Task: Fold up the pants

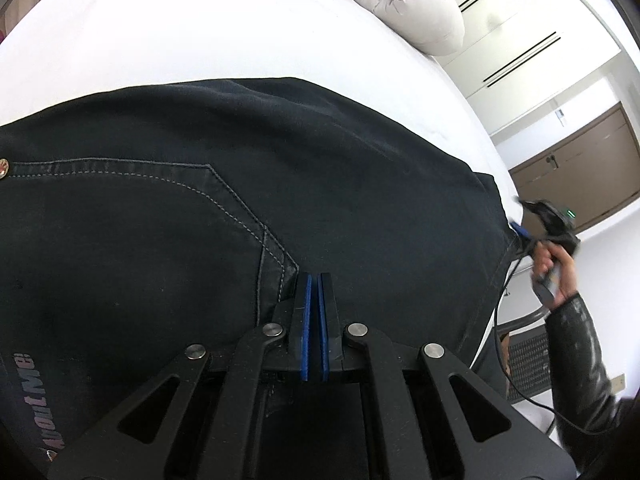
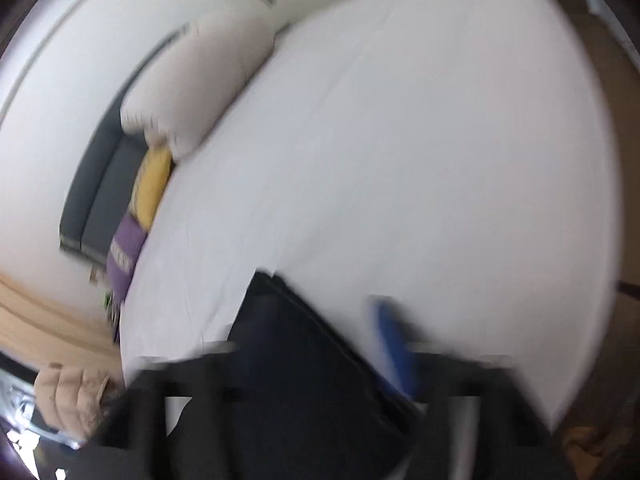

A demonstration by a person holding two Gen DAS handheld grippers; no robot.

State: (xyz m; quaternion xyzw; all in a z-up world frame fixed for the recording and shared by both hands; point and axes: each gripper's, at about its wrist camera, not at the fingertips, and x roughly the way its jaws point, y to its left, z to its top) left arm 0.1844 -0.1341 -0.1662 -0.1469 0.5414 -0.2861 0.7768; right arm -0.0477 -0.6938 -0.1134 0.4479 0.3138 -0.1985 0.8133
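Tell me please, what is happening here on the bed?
A person is folding dark pants on a white bed, one gripper in each hand. The left gripper is shut on the pants near a pocket seam. The right gripper is at the pants' far edge; its view is too blurred to show its grip.

The whole right wrist view is smeared by motion: the right gripper (image 2: pixel 320 360) at the bottom is a dark streak with one blue pad (image 2: pixel 394 344) showing, its closure unreadable. The pants (image 1: pixel 240 208) run off the left view's left and bottom edges, cutting the printed lettering (image 1: pixel 38 400) short.
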